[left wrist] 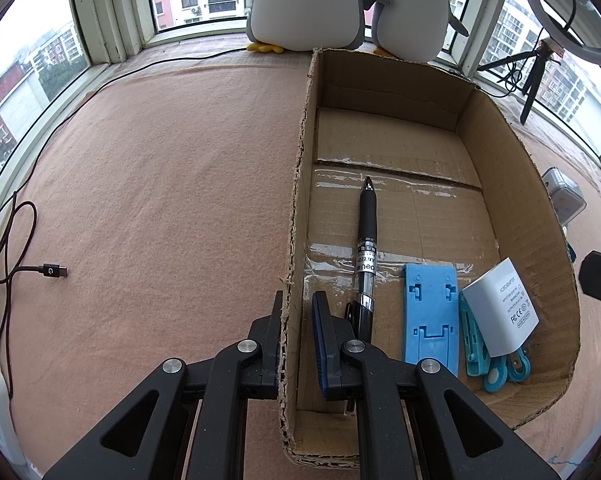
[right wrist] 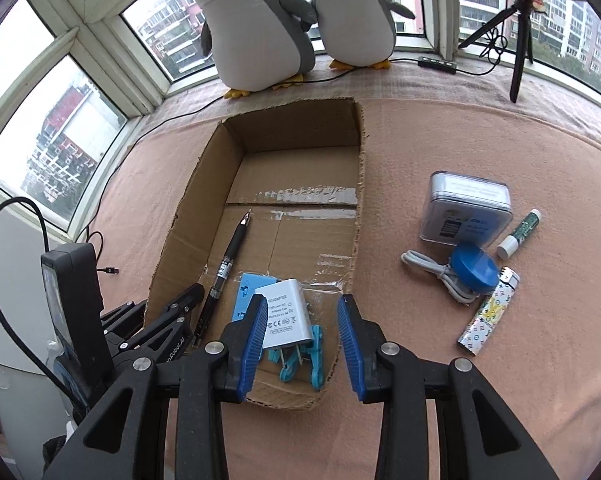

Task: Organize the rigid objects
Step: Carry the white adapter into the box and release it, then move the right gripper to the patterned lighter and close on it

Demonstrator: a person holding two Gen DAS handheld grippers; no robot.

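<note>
Box: the cardboard box (right wrist: 288,184) lies open-topped on the pink-covered table (left wrist: 160,184), its torn left wall (left wrist: 296,208) running straight ahead of the left gripper.
Already inside: a black pen (left wrist: 366,248) lies along the left side of the floor; beside it a blue plastic stand (left wrist: 430,316), a white charger plug (right wrist: 286,312) resting on a pair of teal clips (right wrist: 300,356), all at the near end.
Left gripper: the left gripper (left wrist: 298,312) straddles the left wall, one finger outside and one inside; jaws apart with a narrow gap, not visibly pinching the cardboard.
Right gripper: the right gripper (right wrist: 300,332) hovers above the near end over the charger; jaws wide apart, holding nothing.
Waiting outside: right of the box lie a clear-cased package (right wrist: 466,208), a lip balm tube (right wrist: 520,234), a round blue case (right wrist: 474,268) touching a coiled white cable (right wrist: 440,270), and a patterned lighter (right wrist: 488,316).
Step in hand: likely fetching the next item with the right gripper while the left steadies the box.
Doing it well: take the lighter, nearest, across its narrow sides, approaching from above; lift clear of the right wall before crossing; set it on bare floor beyond the charger, not on the pile.
Risk: the light box may slide if bumped, so the left gripper should close on the wall.
</note>
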